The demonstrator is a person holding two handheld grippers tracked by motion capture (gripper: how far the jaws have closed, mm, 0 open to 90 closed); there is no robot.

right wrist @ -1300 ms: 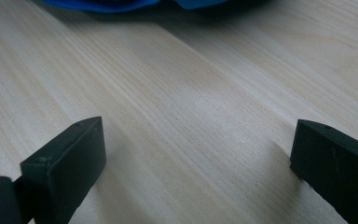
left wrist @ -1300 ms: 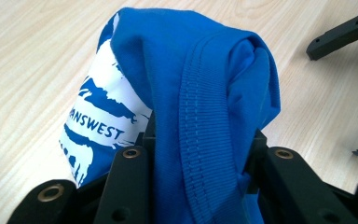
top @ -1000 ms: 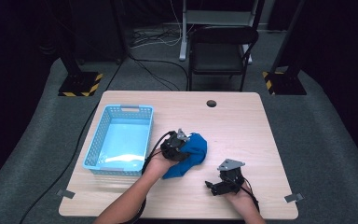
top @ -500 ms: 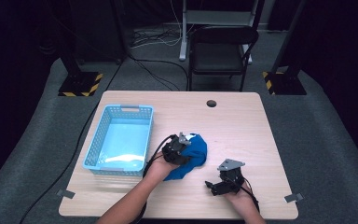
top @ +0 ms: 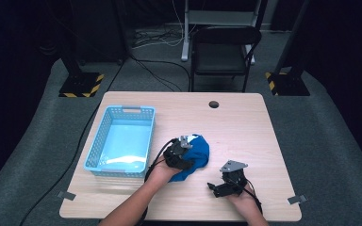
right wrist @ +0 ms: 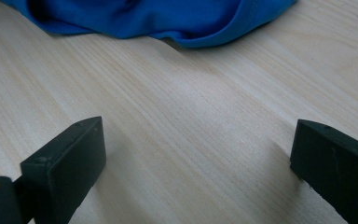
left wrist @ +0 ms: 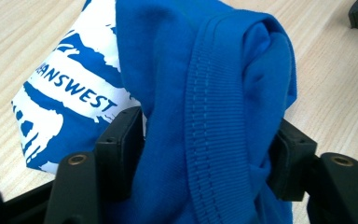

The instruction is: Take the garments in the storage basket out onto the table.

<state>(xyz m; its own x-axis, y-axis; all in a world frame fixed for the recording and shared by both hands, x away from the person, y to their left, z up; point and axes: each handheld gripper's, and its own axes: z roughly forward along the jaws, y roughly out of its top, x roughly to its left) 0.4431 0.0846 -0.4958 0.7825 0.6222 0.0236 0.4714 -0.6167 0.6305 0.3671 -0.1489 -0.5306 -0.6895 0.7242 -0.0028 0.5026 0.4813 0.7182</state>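
Opening around blue cloth [left wrist: 223, 93] printed "EANSWEST", left gripper [left wrist: 205, 158] fingers loosen; right gripper [right wrist: 196, 154] gapes empty.

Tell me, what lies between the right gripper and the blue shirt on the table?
Nothing: bare wooden table separates the open right gripper from the blue shirt, seen in the right gripper view.

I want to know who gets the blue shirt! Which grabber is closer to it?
The left gripper: the blue shirt bunches between its jaws, which have just been opening. The right gripper rests apart on the table, jaws open.
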